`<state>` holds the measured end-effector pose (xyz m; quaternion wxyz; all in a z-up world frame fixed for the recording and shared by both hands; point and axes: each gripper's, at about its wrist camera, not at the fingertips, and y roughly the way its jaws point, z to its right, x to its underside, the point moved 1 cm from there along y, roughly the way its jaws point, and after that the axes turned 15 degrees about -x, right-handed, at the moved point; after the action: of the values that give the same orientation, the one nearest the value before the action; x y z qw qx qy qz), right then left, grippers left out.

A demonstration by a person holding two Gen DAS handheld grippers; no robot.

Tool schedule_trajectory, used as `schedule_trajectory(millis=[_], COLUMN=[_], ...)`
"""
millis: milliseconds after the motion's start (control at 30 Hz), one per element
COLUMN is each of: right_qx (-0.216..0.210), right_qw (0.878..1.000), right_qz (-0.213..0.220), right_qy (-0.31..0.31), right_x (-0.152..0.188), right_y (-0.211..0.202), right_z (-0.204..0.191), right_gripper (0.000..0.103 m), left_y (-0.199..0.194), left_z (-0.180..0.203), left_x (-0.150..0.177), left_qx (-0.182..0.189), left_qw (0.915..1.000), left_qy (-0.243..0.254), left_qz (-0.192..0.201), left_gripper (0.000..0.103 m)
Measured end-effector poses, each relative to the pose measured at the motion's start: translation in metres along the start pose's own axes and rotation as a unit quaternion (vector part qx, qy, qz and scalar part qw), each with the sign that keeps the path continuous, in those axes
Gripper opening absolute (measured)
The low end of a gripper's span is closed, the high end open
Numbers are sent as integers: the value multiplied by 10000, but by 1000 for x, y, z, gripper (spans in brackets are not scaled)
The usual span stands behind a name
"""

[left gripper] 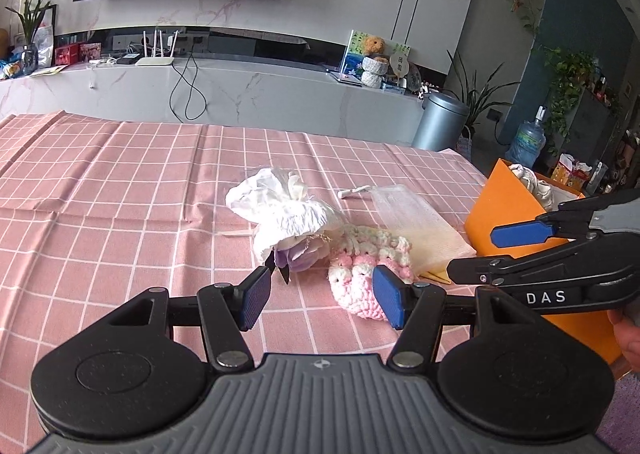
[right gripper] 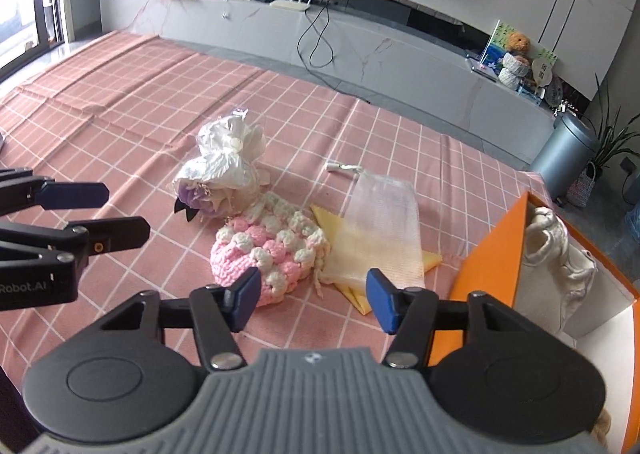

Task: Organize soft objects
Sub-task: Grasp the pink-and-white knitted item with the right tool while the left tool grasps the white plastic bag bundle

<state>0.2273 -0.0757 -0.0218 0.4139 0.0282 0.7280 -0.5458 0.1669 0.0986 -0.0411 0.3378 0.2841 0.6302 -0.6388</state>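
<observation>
So, quick rundown of where things sit, everything placed off the orange cardboard box [right gripper: 492, 254] at the right edge of the pink checked tablecloth [right gripper: 120, 101]:

Pile: pink-and-white crocheted pouch [right gripper: 268, 250] lies left of the box, touching a sheer mesh bag over a yellow folded cloth [right gripper: 380, 238] that sits between pouch and box. A white crinkly bundle with a purple flower [right gripper: 224, 177] is further left and back.

Box contents: a cream fabric bag [right gripper: 560, 250] is already inside.

Right gripper [right gripper: 310, 296]: released, nothing between the blue pads — it points down at the near edge of the pouch and mesh bag, just in front of them.

Left gripper [left gripper: 320, 298]: also unclenched and empty, hanging left of the pouch, with its right pad in front of the pouch's edge.

Key relation: pouch lies straight ahead of both, long axis running roughly left-back to right-front, toward the box.

Nearer hand: my guess is the right — it's on the box side.
</observation>
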Motion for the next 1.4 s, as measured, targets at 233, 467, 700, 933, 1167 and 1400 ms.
schedule_trajectory(millis=[233,467,700,933,1167,1400], right_qx=[-79,-351,-431,-585,-518,-633], right_qw=[9996,9983,9959,9927,9923,9928], right_qz=[-258,-294,-364,-554,-788,-759], right_qy=[-23,369,702,896,806,671], right_x=[-11,-26,-35,-33,-24,-19], right_y=[21,42,65,84,101,96], right_z=[10,11,11,5,-4,-11], right_gripper=[48,58,68,74,78,53], left_y=[20,41,64,94,104,89], left_z=[5,-2,-4,10,18,8], left_x=[-6,-24,-47,-43,-36,-25], left_qx=[113,-124,46,-228,-488,-441], left_qw=[9998,9998,9991,9970,9947,9965], left_qy=[79,107,-156,-41,336,196], left_qz=[-137,-141,-385,-744,-844,-676], left_gripper=[76,78,85,86,59,41])
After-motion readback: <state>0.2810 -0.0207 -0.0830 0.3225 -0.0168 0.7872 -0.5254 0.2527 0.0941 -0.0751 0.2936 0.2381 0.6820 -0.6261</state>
